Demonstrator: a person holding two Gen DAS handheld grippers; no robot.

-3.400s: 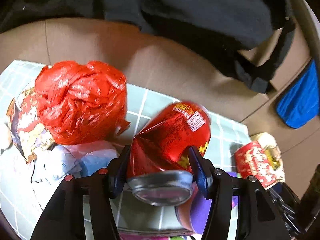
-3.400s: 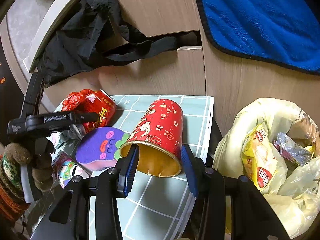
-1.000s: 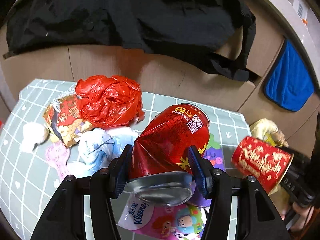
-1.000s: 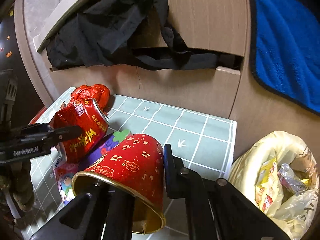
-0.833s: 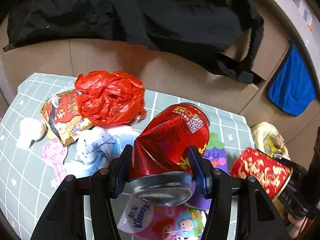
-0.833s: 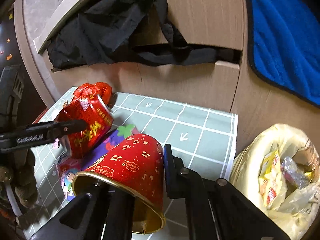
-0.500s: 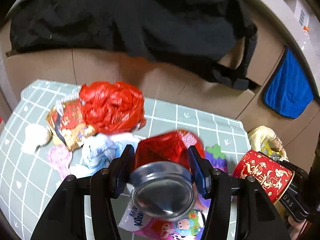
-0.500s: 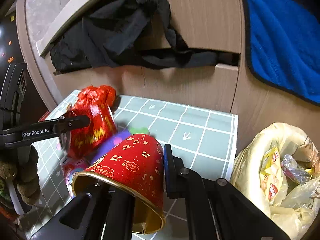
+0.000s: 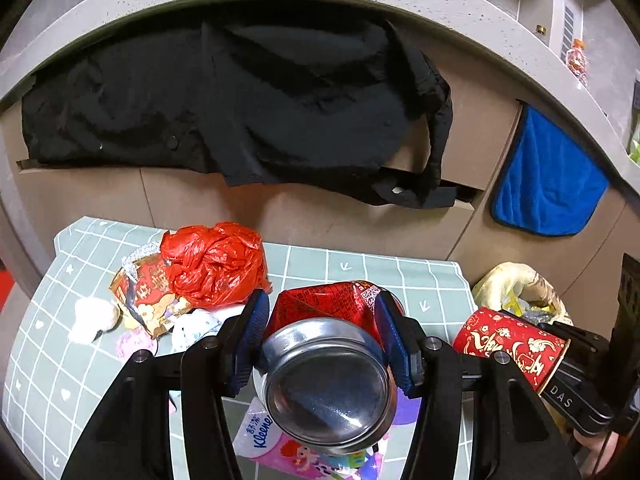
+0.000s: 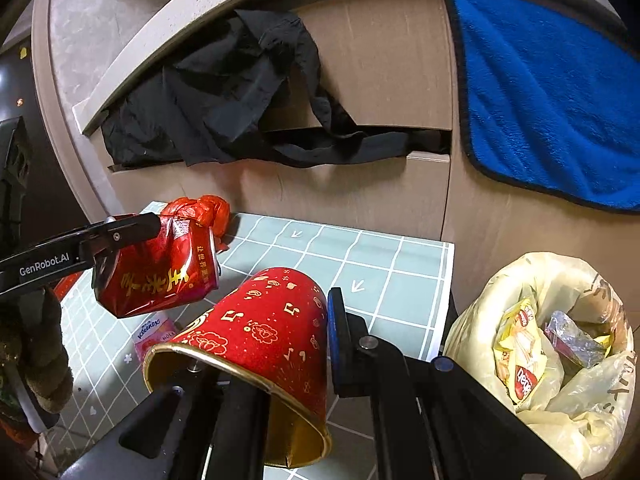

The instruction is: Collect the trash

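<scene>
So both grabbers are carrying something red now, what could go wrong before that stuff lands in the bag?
The left gripper clamps a crushed can across its dented sides; the uneven metal could slip out. The right gripper pinches only one wall of the paper cup, one finger inside it, so the cup may fold or swing loose. The yellow trash bag is limp and already holds wrappers, so a drop near its sagging rim could miss or bounce out.
</scene>
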